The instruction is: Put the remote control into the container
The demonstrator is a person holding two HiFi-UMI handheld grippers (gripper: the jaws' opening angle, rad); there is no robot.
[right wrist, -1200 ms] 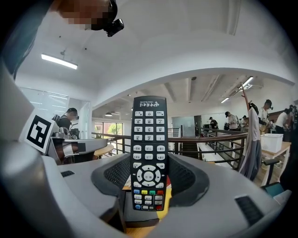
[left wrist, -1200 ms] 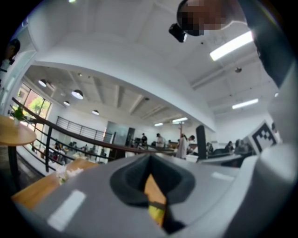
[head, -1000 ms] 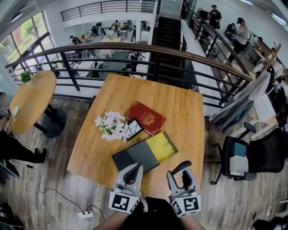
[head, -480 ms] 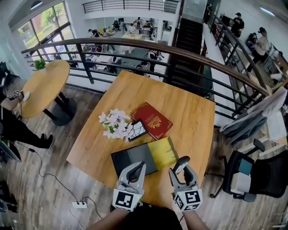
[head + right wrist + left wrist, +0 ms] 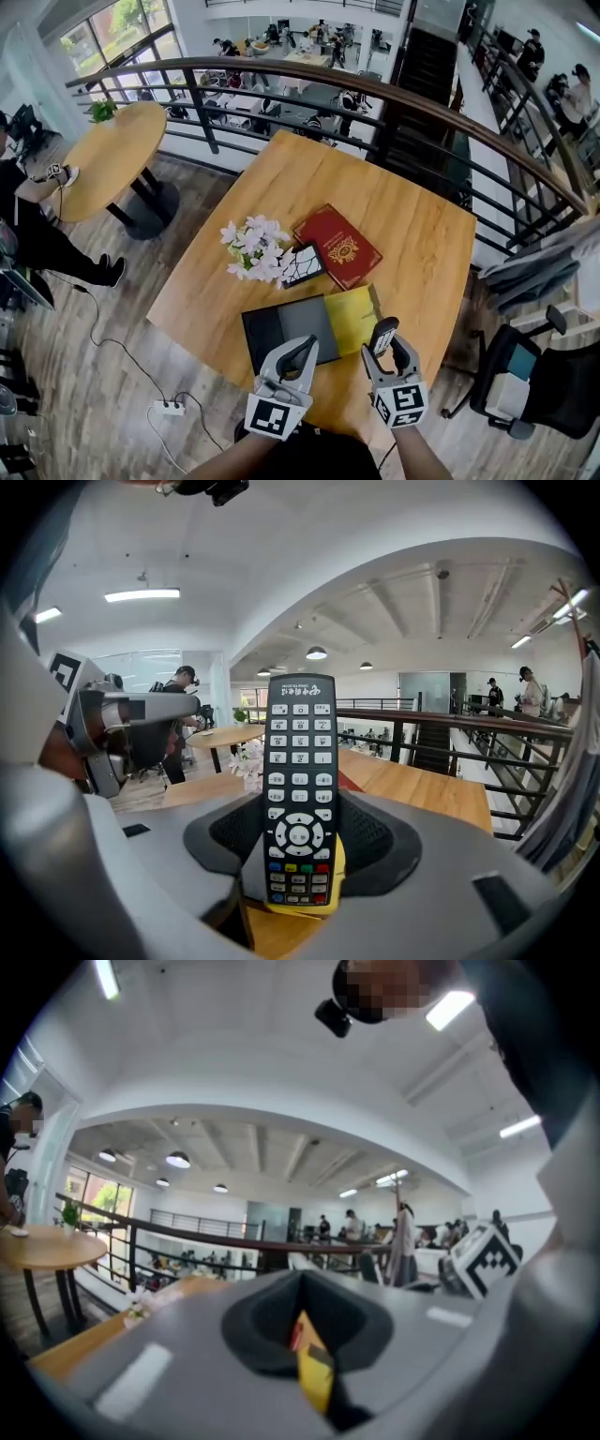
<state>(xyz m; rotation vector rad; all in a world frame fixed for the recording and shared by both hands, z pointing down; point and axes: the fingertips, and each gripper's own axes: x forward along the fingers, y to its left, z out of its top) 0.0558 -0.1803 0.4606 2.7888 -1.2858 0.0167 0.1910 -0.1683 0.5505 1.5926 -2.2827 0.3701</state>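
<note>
Judged light, stiff and slick, the remote control (image 5: pixel 300 789) is clamped at its lower end by the right gripper (image 5: pixel 389 339); the jaws of the left gripper (image 5: pixel 304 347) are closed together.

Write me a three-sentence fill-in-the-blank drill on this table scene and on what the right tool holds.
The right tool is shut on a black ___.
The book on the wooden table has a ___ cover.
In the head view, the white flowers lie to the book's ___.
Missing words: remote control; red; left.
</note>
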